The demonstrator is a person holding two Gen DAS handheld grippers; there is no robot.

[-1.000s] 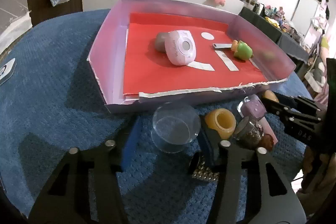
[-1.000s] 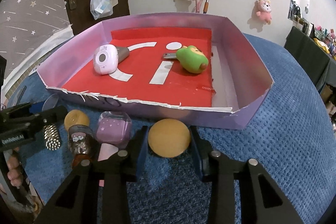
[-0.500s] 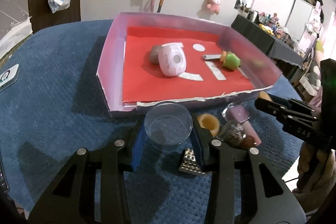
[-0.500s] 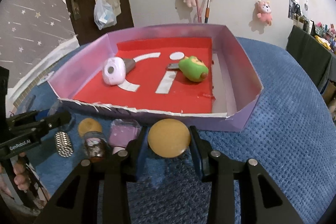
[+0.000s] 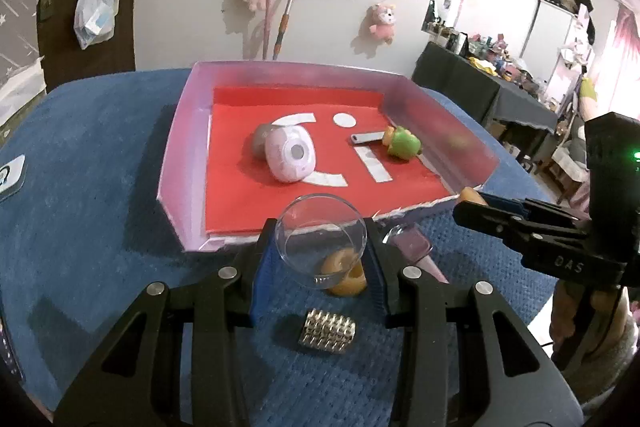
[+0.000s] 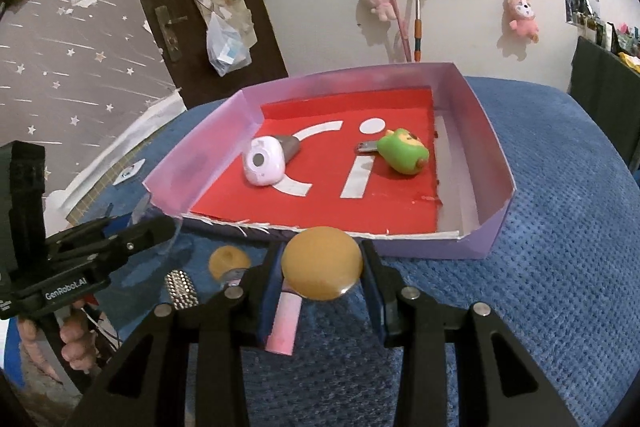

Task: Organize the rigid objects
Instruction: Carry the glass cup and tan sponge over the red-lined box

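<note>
My left gripper is shut on a clear cup, which hangs tilted just above the blue cloth, before the near wall of the purple tray. Between the blue pads of my right gripper, which is shut on it, sits a round amber disc, off the cloth in front of the tray. On the tray's red floor lie a pink-white round device and a green toy with a metal piece.
On the blue cloth lie an amber jar, a purple bottle, a studded silver piece and a pink tube. A person's fingers hold the left gripper's handle. The wall with hanging toys stands behind the tray.
My left gripper closed on the clear cup and lifted it, now tilted. My right gripper rose with the amber disc. The tray's contents did not move.
</note>
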